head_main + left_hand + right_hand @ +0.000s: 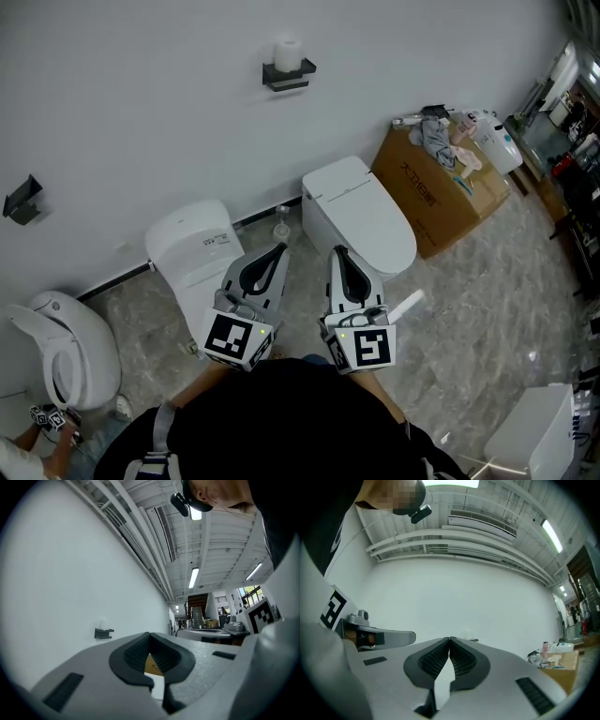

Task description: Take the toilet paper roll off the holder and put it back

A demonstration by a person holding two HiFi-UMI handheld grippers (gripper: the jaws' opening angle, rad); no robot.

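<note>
White cylindrical roll stands on a black angular wall holder, well apart from the left gripper and right gripper; both press their ribbed pads together, empty.

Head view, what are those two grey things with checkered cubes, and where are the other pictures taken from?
They are hand-held grippers, the left gripper and the right gripper, held by one person. The head view looks down from a camera on that person's head. The other two look along each gripper's own jaws; both are shut and empty. Toilets and a cardboard box stand on the floor; the toilet paper roll sits on its wall holder.
</note>
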